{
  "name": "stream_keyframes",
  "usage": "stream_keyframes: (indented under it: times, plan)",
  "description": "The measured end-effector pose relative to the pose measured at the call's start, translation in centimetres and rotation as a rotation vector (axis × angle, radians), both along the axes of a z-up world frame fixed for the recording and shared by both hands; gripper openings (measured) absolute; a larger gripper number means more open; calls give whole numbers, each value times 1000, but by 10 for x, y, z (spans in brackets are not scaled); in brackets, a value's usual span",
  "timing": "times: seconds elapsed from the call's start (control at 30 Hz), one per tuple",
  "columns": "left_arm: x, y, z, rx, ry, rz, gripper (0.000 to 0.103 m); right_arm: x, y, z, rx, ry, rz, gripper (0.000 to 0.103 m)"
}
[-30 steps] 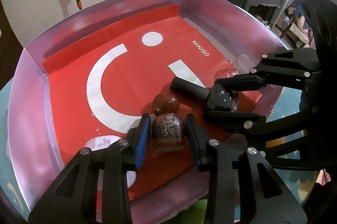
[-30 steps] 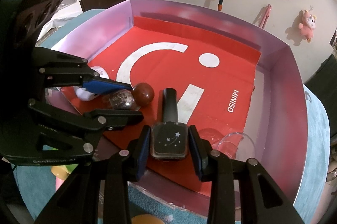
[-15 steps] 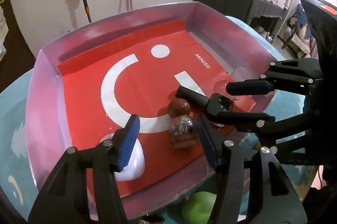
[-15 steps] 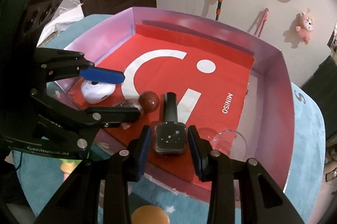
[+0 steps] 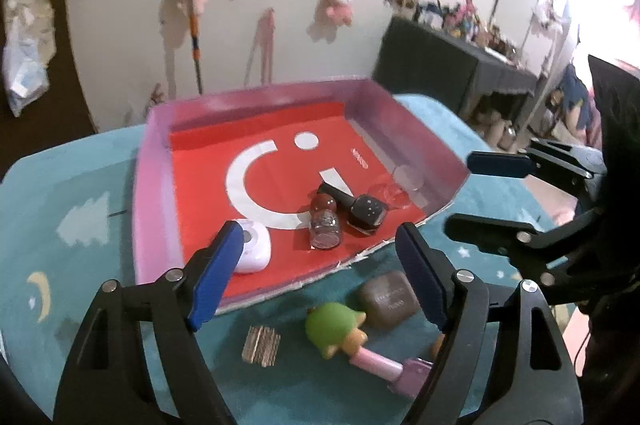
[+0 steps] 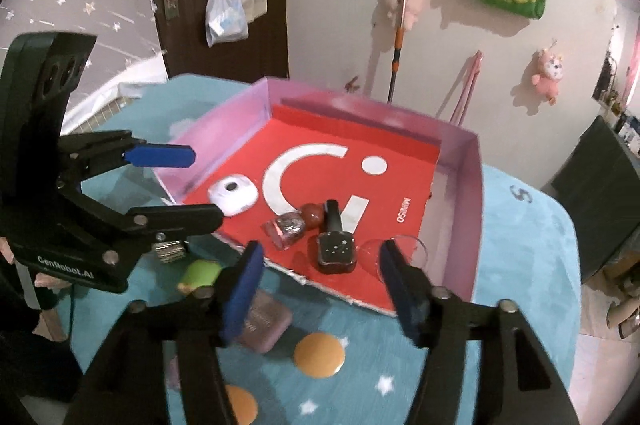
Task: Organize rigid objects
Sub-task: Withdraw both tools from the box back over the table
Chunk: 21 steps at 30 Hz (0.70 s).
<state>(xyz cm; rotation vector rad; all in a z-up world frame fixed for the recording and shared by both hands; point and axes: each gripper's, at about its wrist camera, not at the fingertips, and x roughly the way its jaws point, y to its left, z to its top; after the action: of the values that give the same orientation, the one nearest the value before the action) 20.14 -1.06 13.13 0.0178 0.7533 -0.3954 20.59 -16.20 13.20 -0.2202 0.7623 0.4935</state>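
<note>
A pink-walled tray with a red floor holds a glittery bottle with a brown round cap, a black star-marked nail polish bottle, a white oval case and a clear glass piece. My left gripper is open and empty, hovering above the tray's near edge. My right gripper is open and empty, pulled back from the black bottle.
On the teal cloth in front of the tray lie a green-headed toy with a pink stem, a brown-grey square case, a small ridged block and orange discs. A dark cabinet stands behind.
Both grippers opened, let go of their bottles and drew back and up from the tray. The glittery bottle and the black bottle now lie on the red floor.
</note>
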Motion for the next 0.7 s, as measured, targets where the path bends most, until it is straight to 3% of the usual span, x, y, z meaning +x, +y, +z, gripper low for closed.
stream_keyframes:
  times: [0.3, 0.53, 0.7]
  plan:
    - [-68, 19, 13, -71, -97, 102, 92, -69, -9, 30, 59, -117, -46, 95]
    - [-114, 23, -3, -88, -144, 185, 98, -112, -16, 25, 86, -162, -103, 102]
    - [-132, 20, -28, -68, -122, 235, 98, -133, -24, 3, 125, -144, -157, 103]
